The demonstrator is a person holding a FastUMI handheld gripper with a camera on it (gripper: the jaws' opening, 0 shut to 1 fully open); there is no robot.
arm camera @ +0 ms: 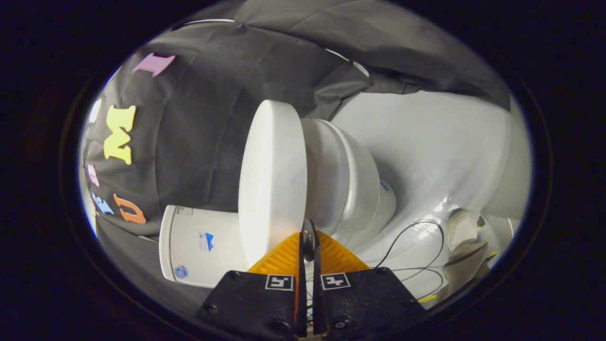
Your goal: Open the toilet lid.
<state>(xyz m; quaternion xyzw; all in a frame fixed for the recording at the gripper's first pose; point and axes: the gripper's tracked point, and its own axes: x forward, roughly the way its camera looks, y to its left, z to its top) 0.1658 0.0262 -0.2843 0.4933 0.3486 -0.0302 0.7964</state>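
At nine o'clock from my gripper (308, 241) lies the white cistern (199, 246). The toilet lid (272, 180) stands at twelve, just ahead of the orange fingers (284, 258), its edge pinched between them, the jaws nearly closed. The bowl (350, 184) sits at one o'clock; black cables (416, 237) trail on the white floor (435, 137) at three.

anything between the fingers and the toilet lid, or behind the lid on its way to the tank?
Nothing visible. The gripper has its fingers nearly closed, with the edge of the toilet lid between their tips. The lid is raised off the bowl, and no object shows between it and the tank.
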